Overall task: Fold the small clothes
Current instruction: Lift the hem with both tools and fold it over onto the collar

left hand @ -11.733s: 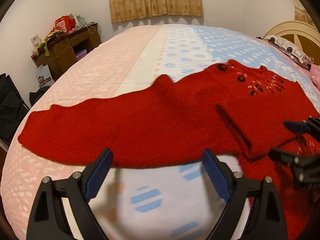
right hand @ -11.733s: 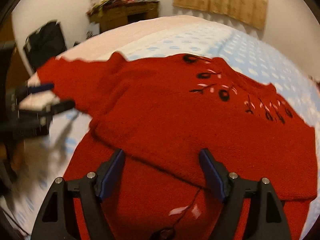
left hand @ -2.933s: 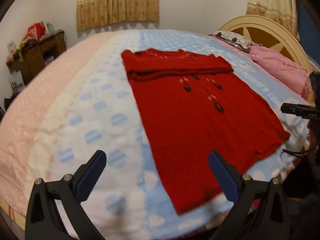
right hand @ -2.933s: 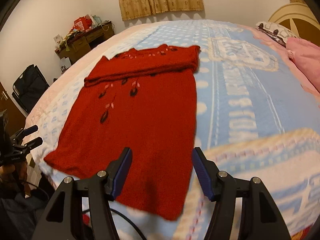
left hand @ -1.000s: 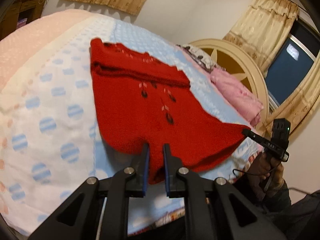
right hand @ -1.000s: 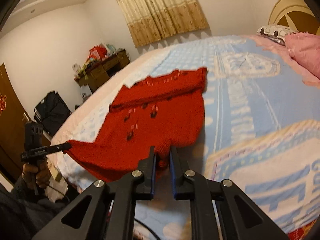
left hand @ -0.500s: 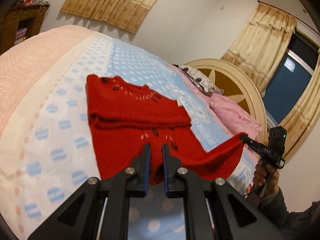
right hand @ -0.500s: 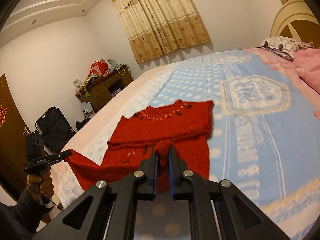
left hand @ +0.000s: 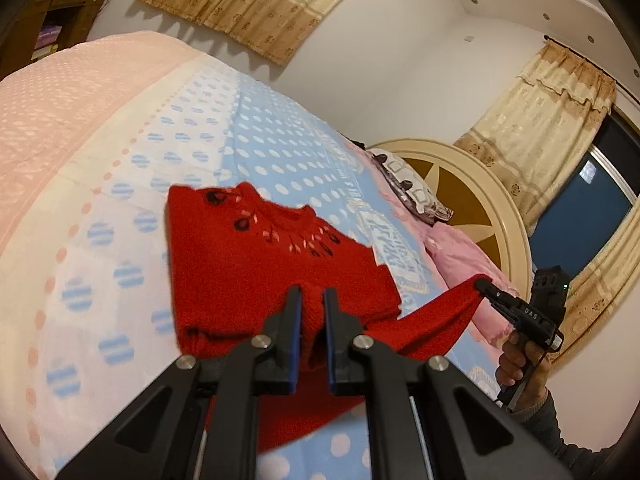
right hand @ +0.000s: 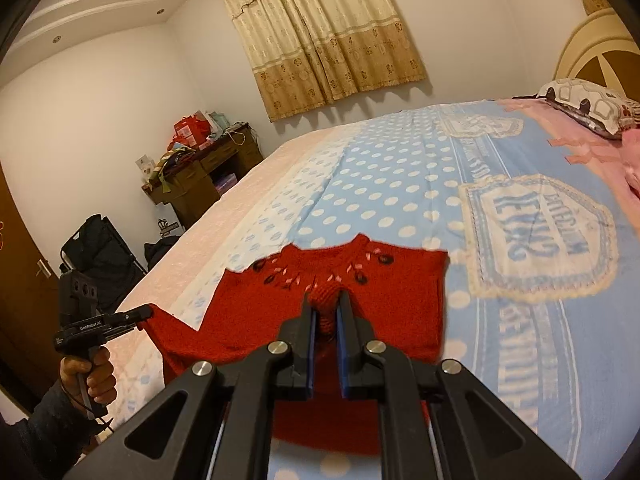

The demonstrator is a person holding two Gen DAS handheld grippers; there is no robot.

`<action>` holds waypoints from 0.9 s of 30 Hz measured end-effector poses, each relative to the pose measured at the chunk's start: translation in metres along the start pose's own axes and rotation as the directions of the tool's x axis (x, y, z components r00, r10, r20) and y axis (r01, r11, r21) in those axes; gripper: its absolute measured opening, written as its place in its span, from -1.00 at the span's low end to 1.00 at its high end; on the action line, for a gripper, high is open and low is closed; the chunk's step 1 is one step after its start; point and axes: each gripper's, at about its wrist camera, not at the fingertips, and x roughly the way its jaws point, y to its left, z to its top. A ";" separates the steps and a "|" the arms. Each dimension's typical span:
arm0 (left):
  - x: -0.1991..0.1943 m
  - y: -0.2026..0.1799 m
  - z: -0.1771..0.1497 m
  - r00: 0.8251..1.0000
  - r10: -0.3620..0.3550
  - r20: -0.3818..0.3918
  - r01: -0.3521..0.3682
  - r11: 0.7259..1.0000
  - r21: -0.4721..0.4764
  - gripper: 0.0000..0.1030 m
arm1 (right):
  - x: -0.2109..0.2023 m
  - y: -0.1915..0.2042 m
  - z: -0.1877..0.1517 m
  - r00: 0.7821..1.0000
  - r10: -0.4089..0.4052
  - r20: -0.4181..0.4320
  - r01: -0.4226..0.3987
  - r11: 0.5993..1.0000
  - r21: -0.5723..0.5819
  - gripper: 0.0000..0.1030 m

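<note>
Hem lifted off the bed (right hand: 400, 184) toward the collar since a second ago; left tongs (left hand: 308, 300) and right tongs (right hand: 326, 304) each pinch a red sweater (left hand: 256, 264) corner (sleeves folded); bottom fold unfinished.

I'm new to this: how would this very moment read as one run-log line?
left gripper: shut on red sweater hem | right gripper: shut on hem | hem lifted over bed
</note>
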 end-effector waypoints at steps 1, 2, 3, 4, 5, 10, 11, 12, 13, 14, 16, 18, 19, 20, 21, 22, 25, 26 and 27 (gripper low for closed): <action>0.003 0.002 0.006 1.000 -0.002 0.001 0.002 1.000 -0.004 -0.81 | 0.005 -0.001 0.006 1.000 -0.001 0.000 0.001 1.000 -0.001 -0.84; 0.006 0.004 0.012 1.000 -0.003 0.002 0.003 1.000 -0.008 -0.81 | 0.011 -0.002 0.012 1.000 -0.004 -0.001 0.004 1.000 -0.002 -0.84; 0.010 0.006 0.018 1.000 0.000 0.003 0.000 1.000 -0.012 -0.81 | 0.016 -0.004 0.018 1.000 -0.008 -0.002 0.008 1.000 -0.001 -0.84; 0.012 0.008 0.022 1.000 0.002 0.003 -0.002 1.000 -0.012 -0.81 | 0.019 -0.006 0.021 1.000 -0.010 -0.003 0.010 1.000 0.000 -0.84; 0.016 0.009 0.027 1.000 0.005 0.003 -0.005 1.000 -0.011 -0.81 | 0.025 -0.008 0.027 1.000 -0.014 -0.004 0.014 1.000 0.001 -0.84; 0.031 0.022 0.053 1.000 0.018 0.009 -0.018 1.000 -0.021 -0.81 | 0.054 -0.025 0.050 0.999 -0.031 -0.022 0.032 0.999 0.019 -0.84; 0.035 0.026 0.060 1.000 0.024 0.012 -0.024 0.999 -0.025 -0.81 | 0.062 -0.030 0.054 0.999 -0.035 -0.028 0.035 0.999 0.028 -0.84; 0.039 0.030 0.065 0.999 0.031 0.014 -0.031 0.999 -0.029 -0.81 | 0.069 -0.033 0.058 0.999 -0.036 -0.033 0.037 0.999 0.034 -0.84; 0.044 0.035 0.072 0.999 0.039 0.015 -0.038 0.999 -0.037 -0.81 | 0.077 -0.037 0.063 0.998 -0.039 -0.039 0.041 0.998 0.039 -0.84; 0.049 0.040 0.077 0.999 0.046 0.014 -0.046 0.998 -0.040 -0.81 | 0.086 -0.042 0.067 0.998 -0.044 -0.047 0.046 0.998 0.045 -0.84; 0.061 0.048 0.088 0.998 0.067 0.004 -0.067 0.997 -0.040 -0.81 | 0.105 -0.050 0.072 0.996 -0.054 -0.066 0.058 0.997 0.052 -0.84; 0.075 0.057 0.095 0.996 0.086 -0.013 -0.087 0.996 -0.036 -0.81 | 0.126 -0.060 0.077 0.994 -0.074 -0.086 0.078 0.996 0.051 -0.84; 0.084 0.062 0.097 0.994 0.105 -0.030 -0.106 0.994 -0.032 -0.84 | 0.137 -0.065 0.079 0.992 -0.079 -0.098 0.085 0.995 0.058 -0.84; 0.091 0.066 0.098 0.993 0.113 -0.042 -0.115 0.993 -0.030 -0.84 | 0.148 -0.071 0.080 0.991 -0.084 -0.108 0.092 0.994 0.067 -0.84; 0.098 0.071 0.099 0.991 0.123 -0.054 -0.125 0.992 -0.031 -0.84 | 0.158 -0.077 0.080 0.989 -0.090 -0.118 0.100 0.992 0.074 -0.84; 0.105 0.076 0.099 0.989 0.132 -0.066 -0.135 0.990 -0.033 -0.84 | 0.166 -0.082 0.081 0.987 -0.095 -0.126 0.105 0.991 0.079 -0.84; 0.123 0.088 0.101 0.985 0.140 -0.097 -0.145 0.989 -0.037 -0.84 | 0.194 -0.096 0.079 0.981 -0.104 -0.165 0.119 0.989 0.089 -0.84; 0.128 0.090 0.101 0.984 0.147 -0.105 -0.151 0.988 -0.032 -0.84 | 0.203 -0.100 0.078 0.978 -0.112 -0.176 0.129 0.988 0.086 -0.84; 0.132 0.092 0.101 0.981 0.160 -0.108 -0.163 0.986 -0.024 -0.84 | 0.210 -0.104 0.077 0.976 -0.115 -0.187 0.133 0.987 0.089 -0.84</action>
